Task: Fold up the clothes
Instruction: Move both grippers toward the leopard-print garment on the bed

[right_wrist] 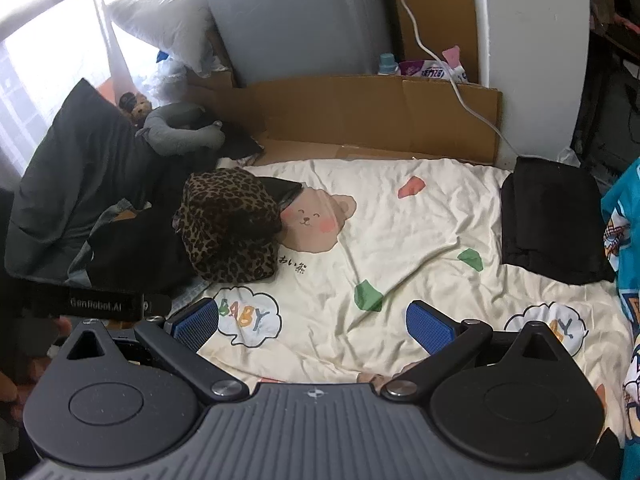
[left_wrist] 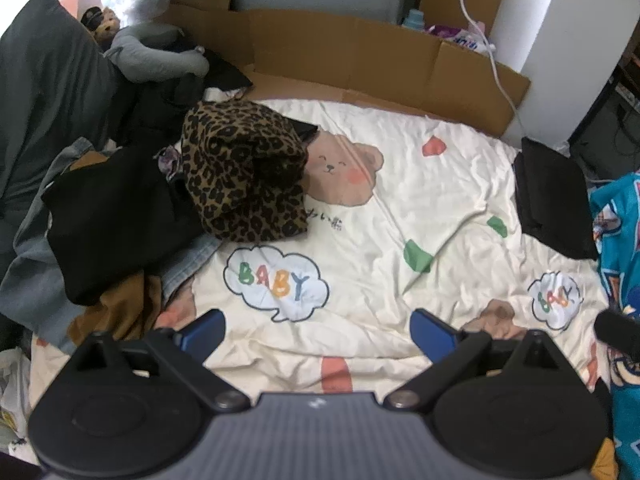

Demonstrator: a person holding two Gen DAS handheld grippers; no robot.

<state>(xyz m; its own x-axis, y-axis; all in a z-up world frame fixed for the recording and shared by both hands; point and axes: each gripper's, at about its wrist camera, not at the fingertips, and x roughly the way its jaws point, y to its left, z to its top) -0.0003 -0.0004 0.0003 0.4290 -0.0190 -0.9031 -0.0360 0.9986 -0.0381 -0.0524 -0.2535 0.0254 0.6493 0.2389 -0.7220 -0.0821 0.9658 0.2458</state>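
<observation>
A crumpled leopard-print garment [left_wrist: 244,172] [right_wrist: 232,224] tops a heap of unfolded clothes at the left of the bed, beside a black garment [left_wrist: 116,216] and denim and brown pieces [left_wrist: 116,316]. A folded black garment [left_wrist: 552,200] [right_wrist: 556,220] lies flat at the bed's right edge. My left gripper [left_wrist: 318,332] hovers open over the cream "BABY" bedspread [left_wrist: 400,208], nothing between its blue pads. My right gripper [right_wrist: 312,324] is likewise open and empty above the bedspread [right_wrist: 400,240], with the left tool's body [right_wrist: 100,304] at its left.
A cardboard sheet [left_wrist: 360,52] [right_wrist: 360,116] lines the far side of the bed. A dark pillow [left_wrist: 44,92], a grey plush [left_wrist: 156,52] and a small bear toy [right_wrist: 138,108] sit at the back left. Teal printed fabric [left_wrist: 620,260] [right_wrist: 628,240] borders the right. A white cable [right_wrist: 452,76] hangs down the wall.
</observation>
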